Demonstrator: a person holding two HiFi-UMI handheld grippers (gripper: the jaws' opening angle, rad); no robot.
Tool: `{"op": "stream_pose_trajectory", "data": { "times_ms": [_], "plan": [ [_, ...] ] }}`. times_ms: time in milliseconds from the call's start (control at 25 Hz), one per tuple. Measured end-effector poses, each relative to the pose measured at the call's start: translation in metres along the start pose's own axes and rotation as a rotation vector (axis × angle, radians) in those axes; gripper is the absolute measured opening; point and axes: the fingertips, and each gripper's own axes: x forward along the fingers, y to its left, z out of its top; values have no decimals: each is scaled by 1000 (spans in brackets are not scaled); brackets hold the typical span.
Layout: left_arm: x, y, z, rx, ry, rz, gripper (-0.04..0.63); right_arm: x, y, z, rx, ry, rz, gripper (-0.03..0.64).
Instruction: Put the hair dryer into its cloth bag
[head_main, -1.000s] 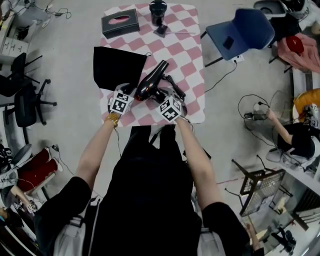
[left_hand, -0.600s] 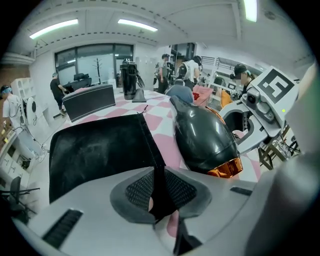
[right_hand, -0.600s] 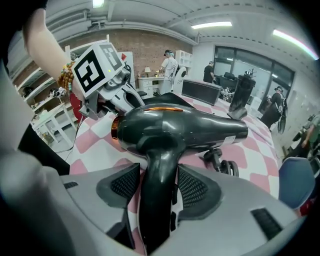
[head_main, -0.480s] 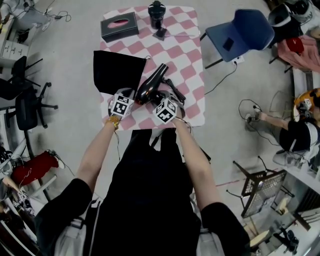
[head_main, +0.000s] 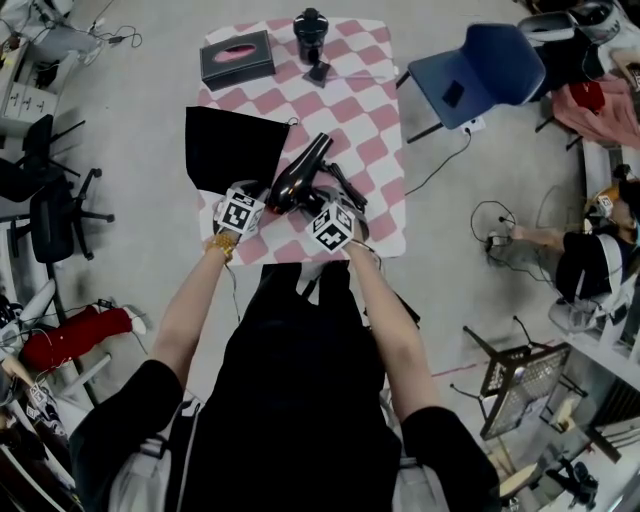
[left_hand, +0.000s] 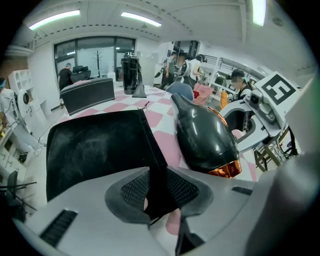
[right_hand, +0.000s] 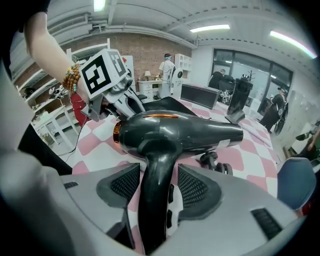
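A glossy black hair dryer (head_main: 302, 168) with an orange rear ring lies slanted over the checked table (head_main: 372, 118). My right gripper (head_main: 320, 198) is shut on its handle (right_hand: 152, 190), which runs between the pads. The barrel (right_hand: 190, 131) lies across the view beyond the pads. A flat black cloth bag (head_main: 232, 145) lies left of the dryer. My left gripper (head_main: 262, 192) is at the bag's near right corner. Its jaws (left_hand: 159, 187) are opening, with the bag's edge (left_hand: 156, 170) standing between the pads. Slivers of table show beside that edge. The dryer's rear end (left_hand: 205, 135) is just right of the bag.
A dark tissue box (head_main: 237, 58) and a black jug on a stand (head_main: 311, 30) sit at the table's far end. The dryer's cord and plug (head_main: 347, 187) lie right of it. A blue chair (head_main: 480, 62) stands right of the table, an office chair (head_main: 40, 190) left.
Both grippers and the dryer have kept their place by the bag's near corner. Only the head view has shifted a little.
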Motion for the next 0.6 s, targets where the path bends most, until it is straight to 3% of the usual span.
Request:
{"op": "stream_pose_trajectory", "data": {
  "times_ms": [200,360,600],
  "plan": [
    [3,4,-2,-8,9,19,121,-1,-2,4,-3,-6,-5,241],
    [4,-3,0,7,13,-1,28,-7,-4,9,-4,-15,-8,241],
    [-3,2,4,-20,-13,13,14,-23,-13,28,-16,-55,-26,241]
  ]
}}
